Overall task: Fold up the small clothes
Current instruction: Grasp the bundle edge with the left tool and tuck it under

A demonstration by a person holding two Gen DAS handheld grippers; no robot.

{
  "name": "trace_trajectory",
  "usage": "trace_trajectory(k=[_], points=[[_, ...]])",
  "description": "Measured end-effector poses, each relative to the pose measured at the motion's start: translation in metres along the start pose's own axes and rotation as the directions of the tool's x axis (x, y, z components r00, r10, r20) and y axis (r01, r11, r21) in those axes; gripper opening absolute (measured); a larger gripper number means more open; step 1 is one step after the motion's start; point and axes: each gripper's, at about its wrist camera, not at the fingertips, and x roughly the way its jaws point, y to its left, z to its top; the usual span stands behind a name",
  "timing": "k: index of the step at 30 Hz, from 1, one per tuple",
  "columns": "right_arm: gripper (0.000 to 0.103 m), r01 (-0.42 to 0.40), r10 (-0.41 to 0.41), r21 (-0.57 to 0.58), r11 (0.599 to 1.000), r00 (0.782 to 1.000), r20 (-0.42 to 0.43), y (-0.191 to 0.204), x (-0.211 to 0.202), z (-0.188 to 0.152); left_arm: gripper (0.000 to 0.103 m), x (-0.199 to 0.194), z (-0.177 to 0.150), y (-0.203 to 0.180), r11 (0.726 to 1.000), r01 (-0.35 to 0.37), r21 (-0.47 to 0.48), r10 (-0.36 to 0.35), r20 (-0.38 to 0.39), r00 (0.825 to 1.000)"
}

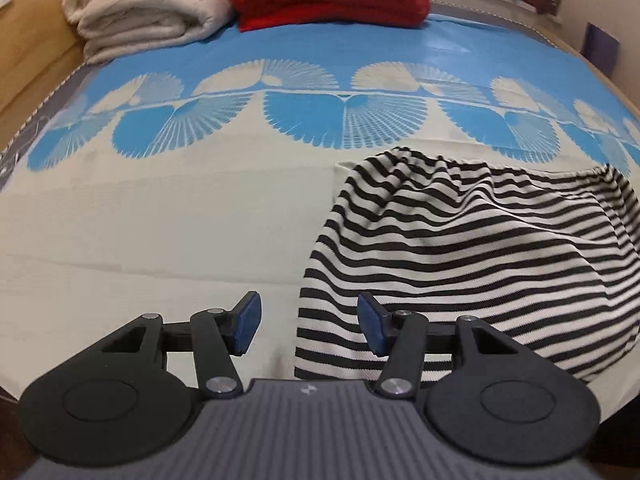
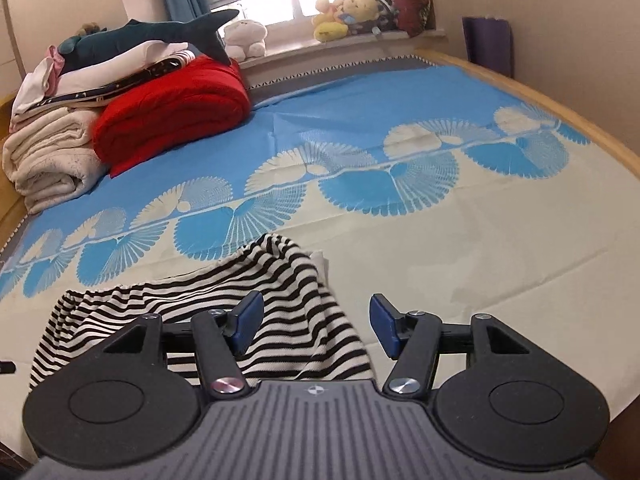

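A black-and-white striped garment [image 1: 460, 264] lies rumpled on the cream part of the bed cover, to the right in the left wrist view. My left gripper [image 1: 310, 330] is open above the garment's left edge, nothing pressed between its blue pads. In the right wrist view the same striped garment [image 2: 248, 304] lies at lower left. My right gripper [image 2: 316, 328] hovers open over its right edge, and its pads grip nothing.
The bed cover [image 2: 440, 240] is cream near me and blue with fan patterns farther away. A red folded blanket [image 2: 176, 108] and a cream folded blanket [image 2: 48, 156] are stacked at the far left, with a shark plush [image 2: 160, 32] on top. Plush toys [image 2: 344, 16] line the windowsill.
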Motion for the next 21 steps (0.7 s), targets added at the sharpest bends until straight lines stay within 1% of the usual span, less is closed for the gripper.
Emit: trace_trajectory(k=[2,3,5,6,7,8,9,10,11,12,13,14,16,19,21], points=[[0.061,-0.016,0.017,-0.048,0.999,1.000,0.011,-0.001,-0.002,0.007,0.059,0.004,0.002,0.002,1.000,-0.002,-0.004,0.002,-0.006,1.000],[0.061,-0.007,0.009,-0.075,0.997,0.999,0.031,-0.003,-0.004,0.012,0.059,0.006,0.003,0.003,1.000,0.001,-0.004,-0.001,-0.009,1.000],[0.061,0.044,-0.037,-0.110,0.993,0.997,0.067,-0.007,-0.005,0.019,0.059,0.013,0.006,0.005,1.000,0.015,-0.006,-0.015,-0.019,1.000],[0.061,0.068,-0.061,-0.090,0.994,0.995,0.074,-0.013,-0.005,0.019,0.059,0.017,0.008,0.008,1.000,0.026,-0.015,-0.026,-0.026,0.999],[0.061,0.078,-0.076,-0.035,0.996,0.995,0.070,-0.020,-0.003,0.017,0.059,0.022,0.010,0.013,0.999,0.039,-0.032,-0.041,-0.037,0.998],[0.061,0.077,-0.078,0.030,0.997,0.996,0.046,-0.028,0.000,0.017,0.059,0.029,0.011,0.019,0.996,0.060,-0.063,-0.063,-0.055,0.996],[0.061,0.067,-0.069,0.074,0.995,0.997,0.030,-0.032,0.004,0.016,0.059,0.037,0.013,0.027,0.989,0.093,-0.112,-0.103,-0.088,0.991],[0.061,0.065,-0.067,0.082,0.994,0.997,0.030,-0.032,0.005,0.015,0.059,0.046,0.013,0.035,0.977,0.131,-0.171,-0.154,-0.126,0.980],[0.061,0.071,-0.073,0.063,0.995,0.997,0.031,-0.029,0.007,0.014,0.059,0.056,0.012,0.043,0.958,0.168,-0.234,-0.209,-0.163,0.964],[0.061,0.078,-0.078,0.017,0.997,0.996,0.034,-0.023,0.009,0.013,0.059,0.065,0.012,0.048,0.939,0.191,-0.285,-0.252,-0.195,0.948],[0.061,0.077,-0.076,-0.027,0.997,0.996,0.036,-0.019,0.011,0.011,0.060,0.073,0.012,0.050,0.929,0.197,-0.312,-0.272,-0.218,0.937],[0.061,0.074,-0.071,-0.069,0.995,0.997,0.037,-0.014,0.012,0.010,0.064,0.078,0.011,0.050,0.929,0.192,-0.317,-0.273,-0.235,0.933],[0.061,0.066,-0.064,-0.104,0.992,0.998,0.026,-0.010,0.017,0.009,0.068,0.091,0.011,0.045,0.937,0.177,-0.301,-0.263,-0.276,0.924],[0.061,0.073,-0.073,-0.095,0.993,0.997,0.007,-0.012,0.022,0.010,0.069,0.108,0.011,0.039,0.938,0.174,-0.299,-0.271,-0.324,0.906],[0.061,0.083,-0.083,-0.072,0.994,0.997,0.002,-0.016,0.024,0.012,0.069,0.115,0.014,0.035,0.932,0.183,-0.311,-0.287,-0.329,0.900]])
